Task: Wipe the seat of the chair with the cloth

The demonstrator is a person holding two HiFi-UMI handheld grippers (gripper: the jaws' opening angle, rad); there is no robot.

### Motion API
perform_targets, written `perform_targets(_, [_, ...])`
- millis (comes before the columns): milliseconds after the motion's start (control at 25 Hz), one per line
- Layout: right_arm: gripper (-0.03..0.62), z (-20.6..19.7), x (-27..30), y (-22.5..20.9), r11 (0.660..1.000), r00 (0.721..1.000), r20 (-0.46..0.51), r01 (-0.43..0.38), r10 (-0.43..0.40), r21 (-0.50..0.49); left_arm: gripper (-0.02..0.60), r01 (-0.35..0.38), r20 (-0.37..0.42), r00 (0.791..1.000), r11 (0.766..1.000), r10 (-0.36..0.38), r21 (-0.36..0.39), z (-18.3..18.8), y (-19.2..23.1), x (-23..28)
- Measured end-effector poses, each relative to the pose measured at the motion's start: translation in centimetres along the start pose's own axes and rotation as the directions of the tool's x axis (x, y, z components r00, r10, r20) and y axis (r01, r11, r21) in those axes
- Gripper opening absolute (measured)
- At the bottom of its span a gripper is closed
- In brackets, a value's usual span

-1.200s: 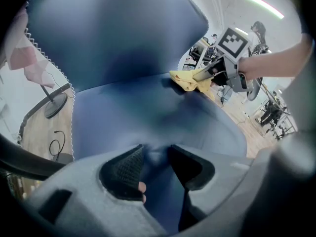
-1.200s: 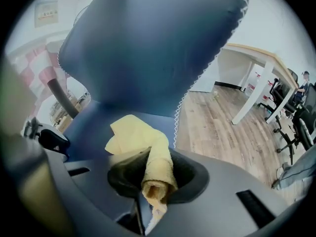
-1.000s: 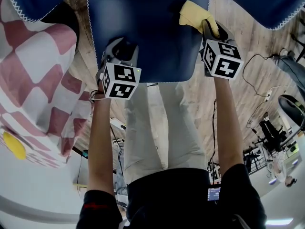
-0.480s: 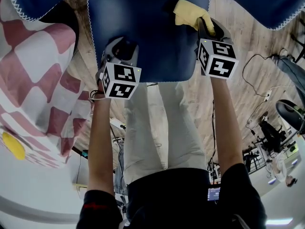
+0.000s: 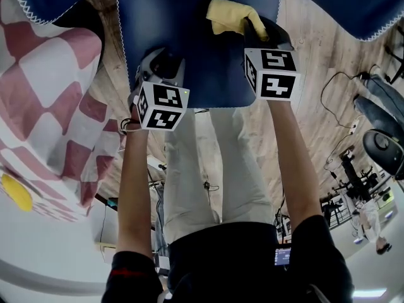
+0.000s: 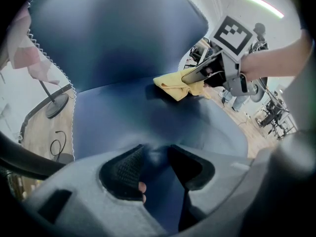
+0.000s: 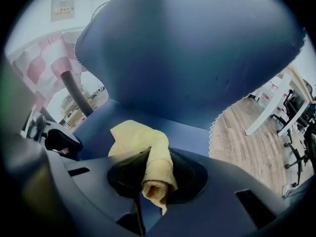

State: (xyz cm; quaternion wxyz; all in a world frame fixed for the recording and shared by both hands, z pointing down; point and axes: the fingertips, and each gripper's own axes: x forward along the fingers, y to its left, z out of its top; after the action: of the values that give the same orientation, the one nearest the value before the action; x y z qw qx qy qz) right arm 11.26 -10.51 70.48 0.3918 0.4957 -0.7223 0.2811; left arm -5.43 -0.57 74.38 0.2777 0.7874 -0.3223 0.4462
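Observation:
The dark blue chair seat (image 5: 189, 43) fills the top of the head view, with its backrest (image 7: 197, 48) rising beyond. A yellow cloth (image 5: 224, 14) lies bunched on the seat, and my right gripper (image 5: 255, 27) is shut on one rolled end of this cloth (image 7: 136, 137). The left gripper view shows the cloth (image 6: 175, 85) pressed flat on the seat (image 6: 123, 117) under the right gripper (image 6: 197, 75). My left gripper (image 5: 159, 65) sits at the seat's front edge. Its jaws (image 6: 155, 157) straddle that edge, closed on the blue padding.
A red-and-white checked fabric (image 5: 44, 106) hangs at the left, close to the seat. Wooden floor with cables (image 5: 341, 87) lies to the right, and a black office chair (image 5: 385, 147) stands further right. The person's legs are directly below the seat.
My right gripper has slid left across the seat, dragging the yellow cloth with it. The left gripper has stayed at the front edge.

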Motion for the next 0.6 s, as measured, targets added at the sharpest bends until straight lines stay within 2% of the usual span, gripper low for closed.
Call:
perform_targets(400, [0.074, 1.5, 1.3, 4.8, 0.998, 0.998, 0.013, -0.06, 0.061, -0.036, 0.172, 0.003, 0.008, 1.0, 1.0, -0.003, 0.001, -0.3, 0.1, -0.1])
perform_targets(600, [0.074, 2.4, 1.6, 7.8, 0.989, 0.991, 0.014, -0.129, 0.13, -0.073, 0.172, 0.005, 0.011, 1.0, 1.0, -0.005, 0.001, -0.3, 0.1, -0.1])
